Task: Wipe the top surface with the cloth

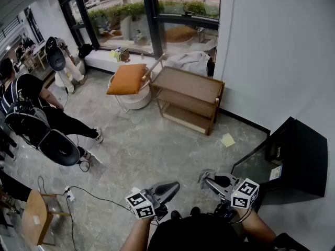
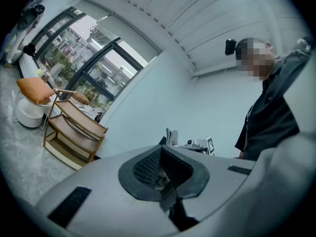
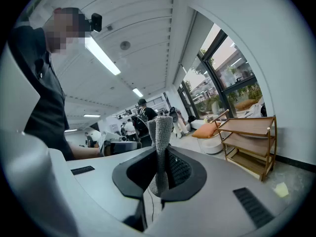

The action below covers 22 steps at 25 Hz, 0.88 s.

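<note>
A grey cloth [image 3: 160, 142] stands up between the jaws of my right gripper [image 3: 160, 174], which is shut on it. In the head view the right gripper [image 1: 209, 181] is held low near my body, with the cloth [image 1: 205, 175] bunched at its tip. My left gripper [image 1: 168, 188] is beside it, jaws together and holding nothing. In its own view the left gripper [image 2: 163, 174] points up at the wall. The wooden shelf unit [image 1: 188, 95] with a flat top stands across the floor by the window, far from both grippers.
A chair with an orange cushion [image 1: 128, 80] stands left of the shelf unit. A yellow note [image 1: 227, 139] lies on the floor. A black cabinet [image 1: 298, 158] stands on my right. A seated person [image 1: 31, 103], a small wooden table [image 1: 36, 216] and a floor cable [image 1: 94, 195] are on my left.
</note>
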{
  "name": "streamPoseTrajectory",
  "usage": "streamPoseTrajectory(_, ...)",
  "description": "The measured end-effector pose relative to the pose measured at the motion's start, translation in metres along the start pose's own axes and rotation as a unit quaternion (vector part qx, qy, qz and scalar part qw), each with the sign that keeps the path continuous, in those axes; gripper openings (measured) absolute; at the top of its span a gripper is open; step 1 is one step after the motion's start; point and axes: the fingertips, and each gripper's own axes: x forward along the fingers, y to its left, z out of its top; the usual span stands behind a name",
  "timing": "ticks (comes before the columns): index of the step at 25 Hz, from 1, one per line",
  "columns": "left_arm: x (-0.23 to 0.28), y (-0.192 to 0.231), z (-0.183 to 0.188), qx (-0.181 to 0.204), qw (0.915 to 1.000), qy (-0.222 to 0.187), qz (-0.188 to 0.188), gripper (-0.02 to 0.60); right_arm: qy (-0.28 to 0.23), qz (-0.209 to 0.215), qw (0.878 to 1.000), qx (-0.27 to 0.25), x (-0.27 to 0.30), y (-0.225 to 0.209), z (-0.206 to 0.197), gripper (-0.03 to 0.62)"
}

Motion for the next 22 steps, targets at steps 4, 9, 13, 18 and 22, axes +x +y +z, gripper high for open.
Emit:
streamPoseTrajectory(4, 0.012, -0.001, 0.002, 0.006, 1.0000, -0.002, 0.002, 0.011, 0.008, 0.011, 1.000, -0.009, -0.006, -0.004, 0.000, 0.037)
streamPoseTrajectory(9, 0.019, 0.005, 0.001, 0.007, 0.9995, -0.002, 0.031, 0.011, 0.009, 0.017, 1.000, -0.011, -0.011, -0.013, 0.000, 0.037)
streamPoseTrajectory(13, 0.019, 0.012, -0.012, 0.000, 0.9983, 0.001, 0.058, 0.011, 0.005, 0.020, 1.000, -0.014, -0.017, -0.018, -0.007, 0.038)
streamPoseTrajectory(18, 0.007, 0.027, -0.002, -0.004, 0.9960, -0.008, 0.089, 0.011, -0.011, 0.004, 1.000, -0.005, -0.017, -0.036, -0.002, 0.038)
streamPoseTrajectory(22, -0.009, 0.061, 0.005, -0.017, 0.9932, -0.021, 0.114, 0.011, -0.026, 0.007, 1.000, -0.002, 0.002, -0.057, 0.001, 0.038)
